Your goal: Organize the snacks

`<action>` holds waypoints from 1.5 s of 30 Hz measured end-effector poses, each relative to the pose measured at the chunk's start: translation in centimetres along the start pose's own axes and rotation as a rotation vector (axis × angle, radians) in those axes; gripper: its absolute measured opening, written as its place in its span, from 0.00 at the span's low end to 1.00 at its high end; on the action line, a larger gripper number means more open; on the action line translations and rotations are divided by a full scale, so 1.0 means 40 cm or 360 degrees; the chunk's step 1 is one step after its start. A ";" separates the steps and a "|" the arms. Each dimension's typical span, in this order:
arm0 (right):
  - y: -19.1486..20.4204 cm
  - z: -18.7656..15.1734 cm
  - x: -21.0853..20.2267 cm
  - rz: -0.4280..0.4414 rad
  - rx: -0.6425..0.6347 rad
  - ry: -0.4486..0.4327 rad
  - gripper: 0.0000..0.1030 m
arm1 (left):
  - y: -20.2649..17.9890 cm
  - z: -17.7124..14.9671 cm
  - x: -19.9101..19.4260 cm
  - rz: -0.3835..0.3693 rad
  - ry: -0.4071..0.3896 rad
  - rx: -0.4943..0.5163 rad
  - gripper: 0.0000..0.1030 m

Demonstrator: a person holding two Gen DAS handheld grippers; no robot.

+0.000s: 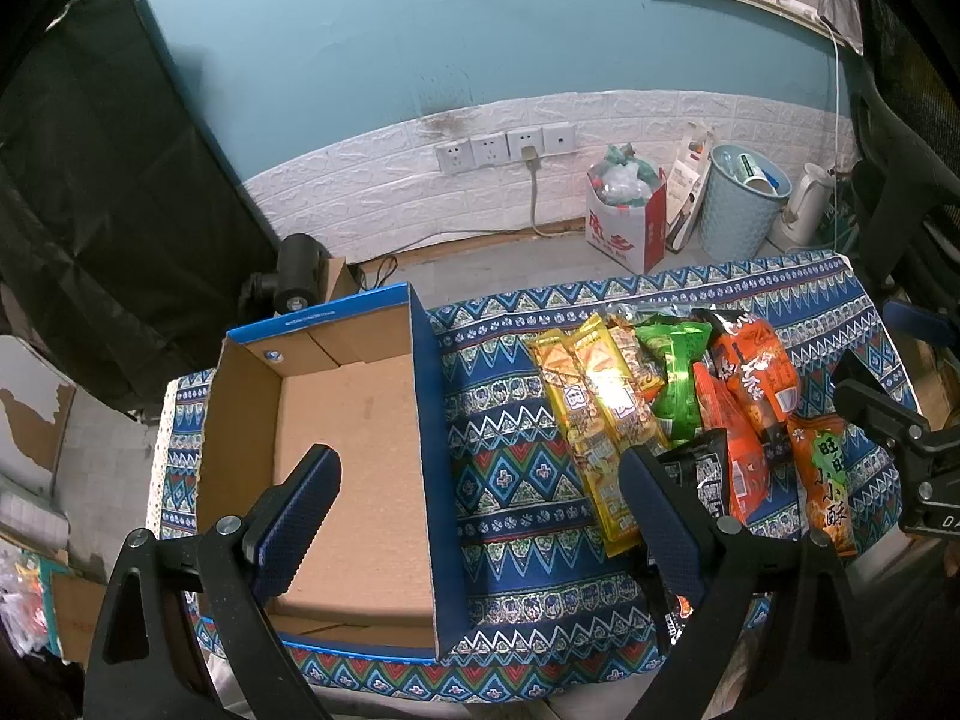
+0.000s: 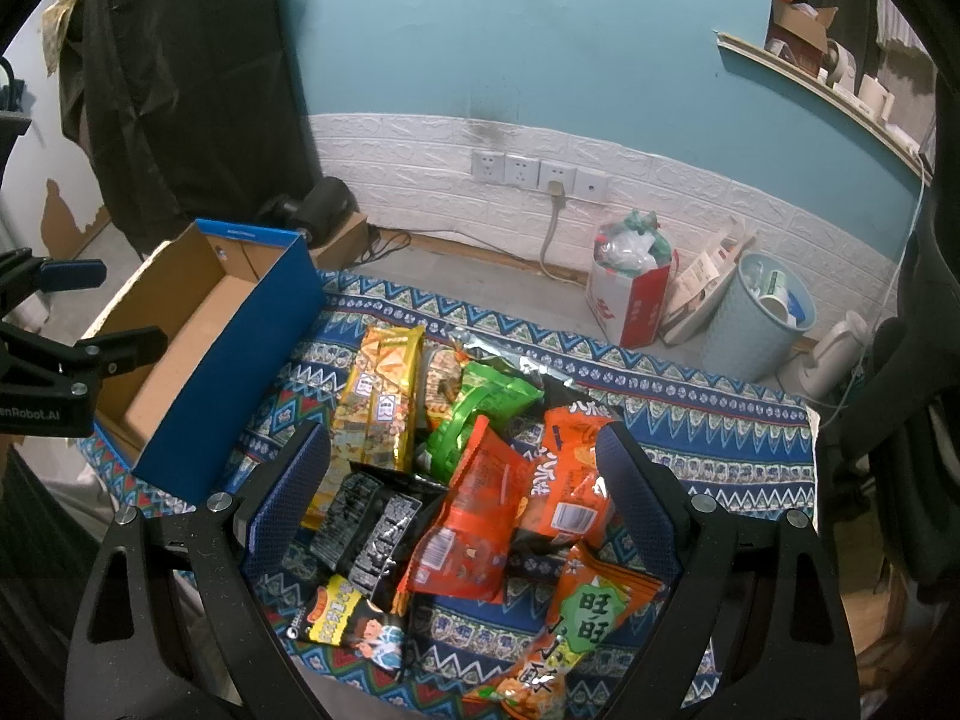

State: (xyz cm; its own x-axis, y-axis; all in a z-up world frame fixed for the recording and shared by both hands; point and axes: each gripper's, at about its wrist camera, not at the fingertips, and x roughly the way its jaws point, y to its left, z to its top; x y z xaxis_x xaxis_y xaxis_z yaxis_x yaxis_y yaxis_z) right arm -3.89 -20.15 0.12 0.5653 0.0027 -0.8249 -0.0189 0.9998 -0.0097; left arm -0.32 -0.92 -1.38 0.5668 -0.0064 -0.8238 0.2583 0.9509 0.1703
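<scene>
An empty open cardboard box point(image 1: 336, 432) with blue outer walls sits on the left of a patterned cloth; it also shows in the right wrist view point(image 2: 180, 354). A pile of snack packets lies to its right: yellow packets point(image 1: 600, 414), a green one point(image 1: 675, 378), orange ones point(image 1: 750, 378) and a black one point(image 2: 366, 528). My left gripper point(image 1: 480, 480) is open and empty, straddling the box's right wall. My right gripper point(image 2: 462, 462) is open and empty, above the snack pile, around the orange packets point(image 2: 480, 510).
The cloth-covered table point(image 1: 516, 480) ends close to a blue wall with sockets. On the floor behind stand a red-and-white bag point(image 1: 630, 222), a light blue bin point(image 1: 738, 204) and a white kettle point(image 1: 804, 204). A dark cover point(image 1: 90, 180) hangs at left.
</scene>
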 end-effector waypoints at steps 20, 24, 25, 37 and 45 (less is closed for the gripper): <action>-0.003 -0.004 0.000 0.0001 -0.0002 0.0007 0.86 | -0.001 -0.002 0.010 -0.0005 0.0023 0.0006 0.92; -0.006 -0.007 0.000 -0.0003 -0.0001 0.0008 0.86 | -0.006 -0.002 0.016 -0.0011 0.0037 0.0010 0.92; -0.006 -0.005 0.001 -0.0002 0.0000 0.0009 0.86 | -0.007 -0.001 0.018 -0.0011 0.0040 0.0010 0.92; -0.034 -0.020 0.000 -0.0073 0.0009 0.0047 0.86 | -0.024 0.002 0.055 -0.0051 0.0117 -0.0002 0.92; -0.090 -0.043 0.040 -0.0198 0.0069 0.0154 0.86 | -0.093 -0.011 0.116 -0.0134 0.0221 0.0051 0.92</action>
State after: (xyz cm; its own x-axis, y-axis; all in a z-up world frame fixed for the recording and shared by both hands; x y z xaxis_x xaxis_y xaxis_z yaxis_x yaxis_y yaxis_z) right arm -4.34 -23.79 -2.12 0.4787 -0.1214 -0.8695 0.0833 0.9922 -0.0927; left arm 0.99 -4.35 -6.09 0.4293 -0.0405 -0.9023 0.3264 0.9384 0.1132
